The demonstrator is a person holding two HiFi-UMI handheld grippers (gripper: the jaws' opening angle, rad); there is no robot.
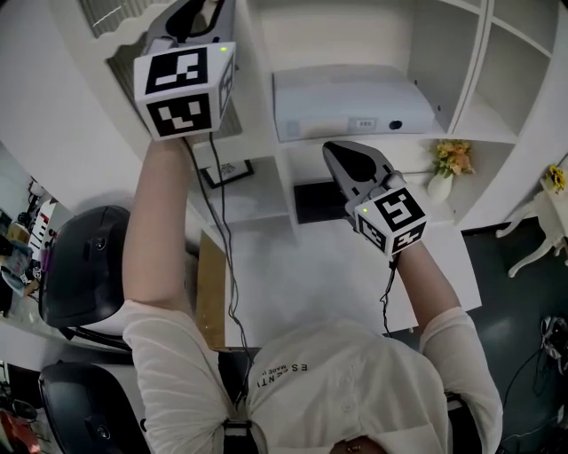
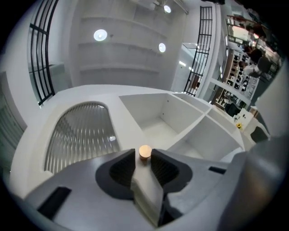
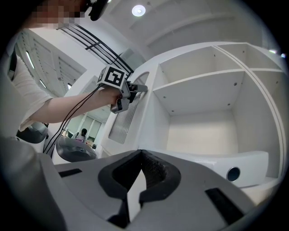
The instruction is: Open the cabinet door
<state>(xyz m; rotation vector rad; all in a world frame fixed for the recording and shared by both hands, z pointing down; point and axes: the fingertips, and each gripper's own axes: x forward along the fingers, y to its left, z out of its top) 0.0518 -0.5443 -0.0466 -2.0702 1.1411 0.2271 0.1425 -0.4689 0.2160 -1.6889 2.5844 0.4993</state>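
White, ribbed-glass cabinet door (image 1: 106, 19) sits top left in the head view, with the left gripper (image 1: 197, 13) against it. Left gripper view: clamped on the small copper knob (image 2: 144, 152), the one handhold; the door is likely light, the knob smooth and slippery. In its own view the right gripper (image 3: 141, 152) is clenched, empty.

Bright, even indoor light washes the white cabinet (image 1: 253, 106) pale. Round ceiling lamps (image 2: 100, 34) glare in both gripper views, whose fisheye bends lines and darkens the rims. Shadows are soft; the nearest foreground is slightly blurred.
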